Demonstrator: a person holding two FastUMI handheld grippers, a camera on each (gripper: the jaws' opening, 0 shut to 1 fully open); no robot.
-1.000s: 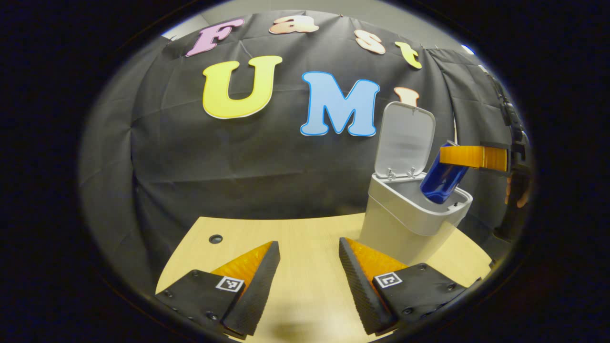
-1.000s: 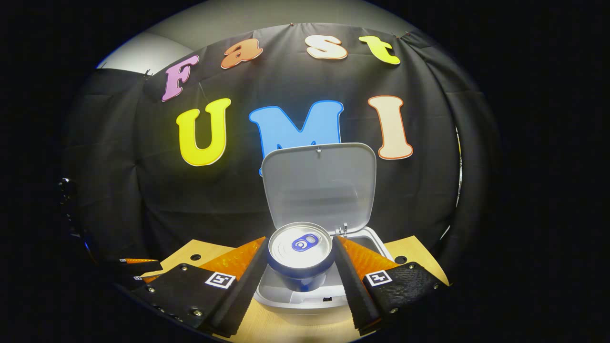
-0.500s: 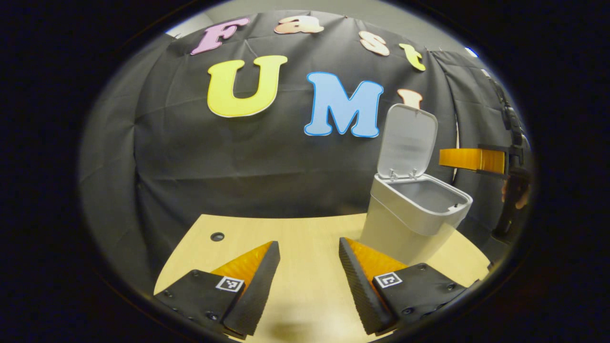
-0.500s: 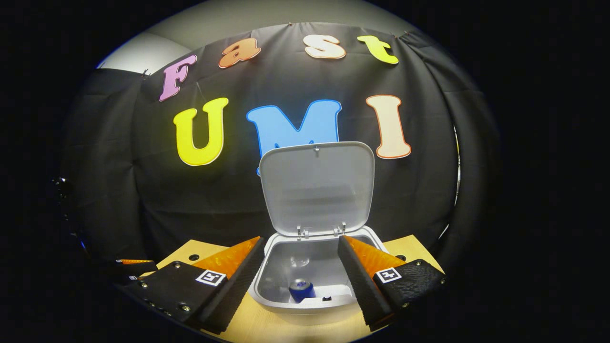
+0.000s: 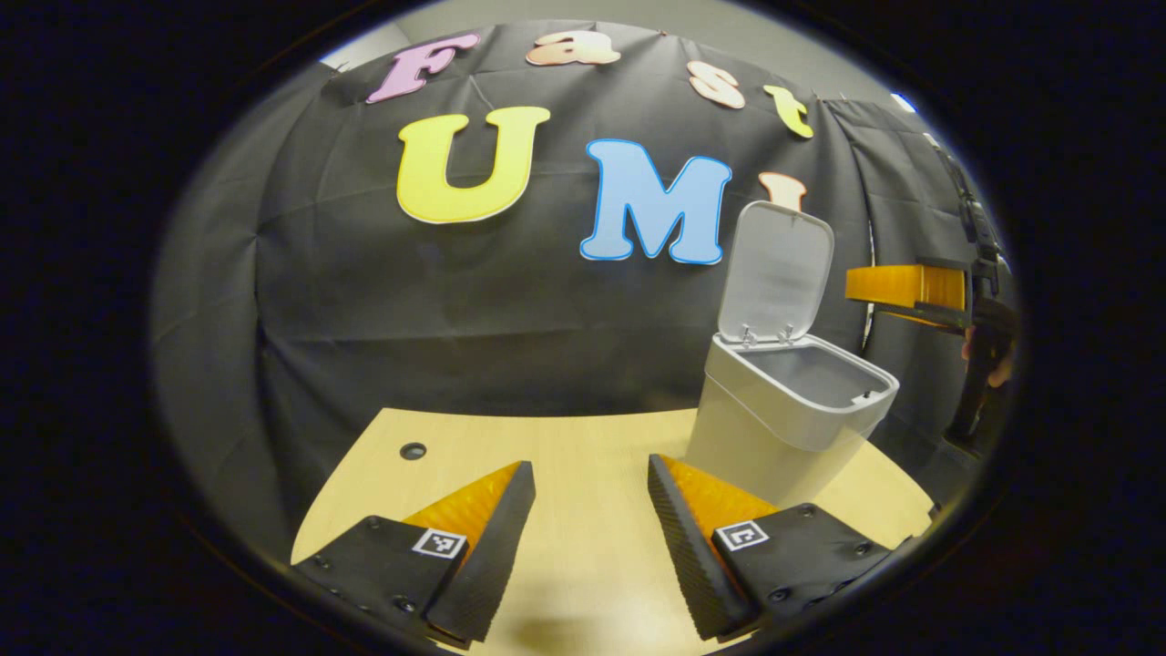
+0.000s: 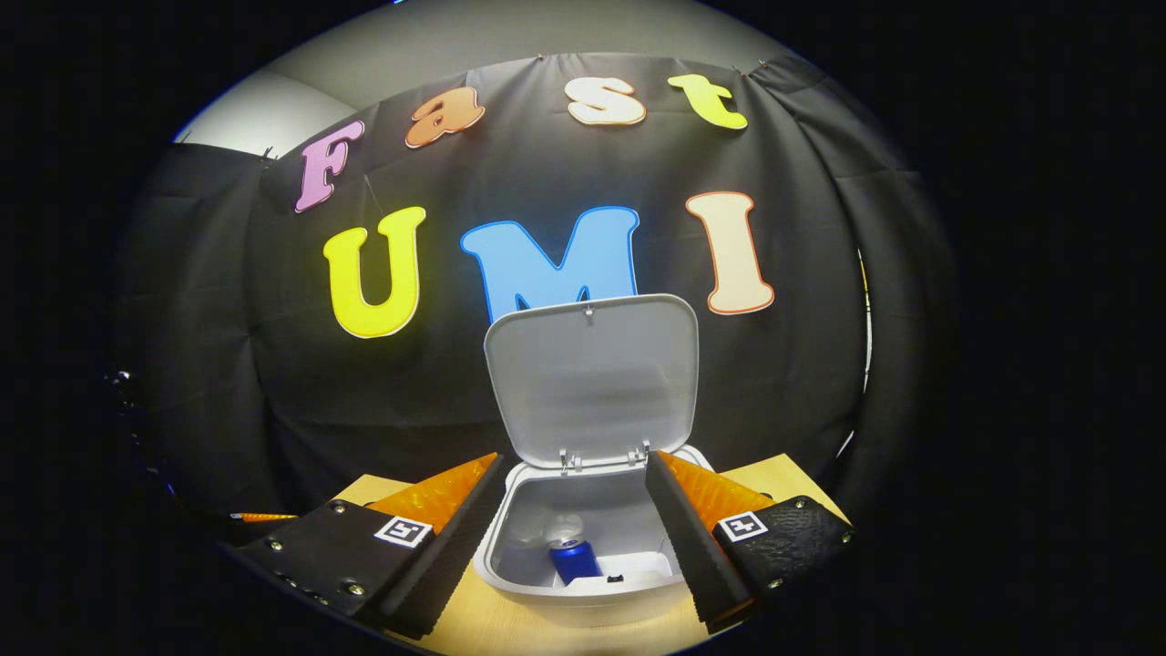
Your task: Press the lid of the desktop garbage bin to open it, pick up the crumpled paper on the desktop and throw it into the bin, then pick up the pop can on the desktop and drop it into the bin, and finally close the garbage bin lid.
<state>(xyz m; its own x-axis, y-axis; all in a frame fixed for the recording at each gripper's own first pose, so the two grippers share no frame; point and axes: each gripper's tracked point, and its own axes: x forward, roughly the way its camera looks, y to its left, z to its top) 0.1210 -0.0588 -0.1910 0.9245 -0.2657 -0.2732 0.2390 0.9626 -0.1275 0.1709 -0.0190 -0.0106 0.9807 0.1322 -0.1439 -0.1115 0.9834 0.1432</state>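
Closing upright grey plastic lid [image 6: 592, 378] remains; right gripper [image 6: 574, 533] gaping empty above bin, left gripper [image 5: 583, 547] likewise spread; careless push risks tipping light grey plastic bin [image 5: 774, 428].

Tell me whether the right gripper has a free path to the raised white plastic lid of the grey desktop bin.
Probably yes: the right gripper, open and empty, hangs over the bin, and the upright lid stands just ahead with nothing between.
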